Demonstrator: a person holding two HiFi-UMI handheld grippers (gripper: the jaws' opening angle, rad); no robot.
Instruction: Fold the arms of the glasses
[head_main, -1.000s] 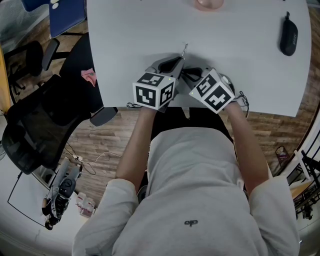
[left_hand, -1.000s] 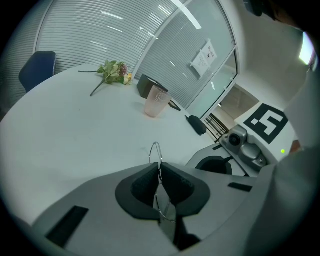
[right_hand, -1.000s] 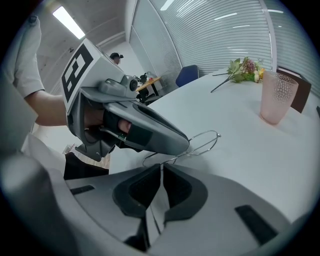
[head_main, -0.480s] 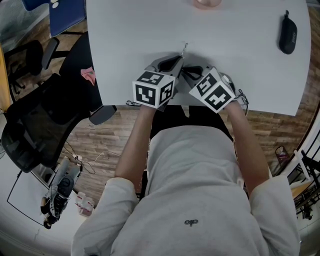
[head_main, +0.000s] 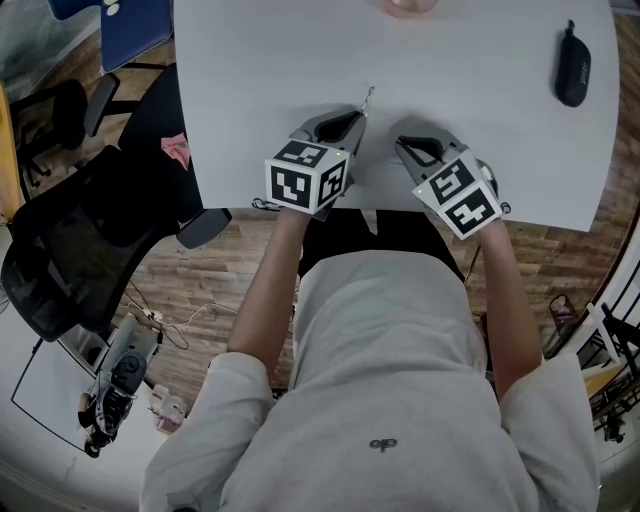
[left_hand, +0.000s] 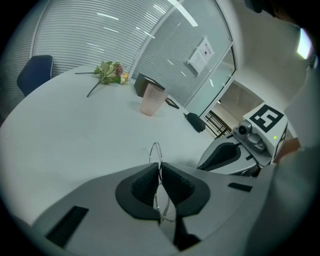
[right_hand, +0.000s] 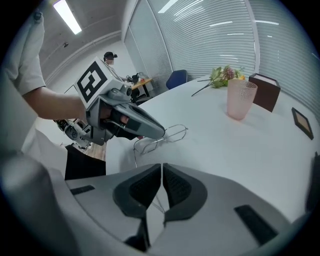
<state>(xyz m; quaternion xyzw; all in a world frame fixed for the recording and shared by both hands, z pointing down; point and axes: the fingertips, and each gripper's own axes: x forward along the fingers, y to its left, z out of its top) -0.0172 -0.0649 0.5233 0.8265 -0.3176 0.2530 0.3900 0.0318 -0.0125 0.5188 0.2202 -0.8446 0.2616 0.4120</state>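
Glasses (left_hand: 156, 150) — thin wire rims, clear lenses — clamped by one rim between the ribbed pads of the left gripper (left_hand: 159, 169), jaws pressed tight on the metal. Held low over the near middle of the white table (head_main: 250, 70), just in from its near edge; contact with the top not clear. In the right gripper view, both lenses side by side beyond the left gripper's tips, one thin arm angled down off the nearer end of the frame.

Right gripper (right_hand: 162, 170) to the right of the left one, apart from the glasses and touching nothing — jaws drawn together to a narrow slit, empty. Both grippers pointed down and toward the far side of the table, marker cubes on the person's side.

Far across the table, a pink cup (right_hand: 240, 97), with a brown box (right_hand: 265, 91) just beside it on the right and a bunch of flowers (right_hand: 222, 75) farther off to its left. Black glasses case (head_main: 574, 72) well apart at the far right of the table. On the floor to the left, a black office chair (head_main: 70, 250), and on a dark surface beside the table's left edge, a pink cloth (head_main: 177, 152).
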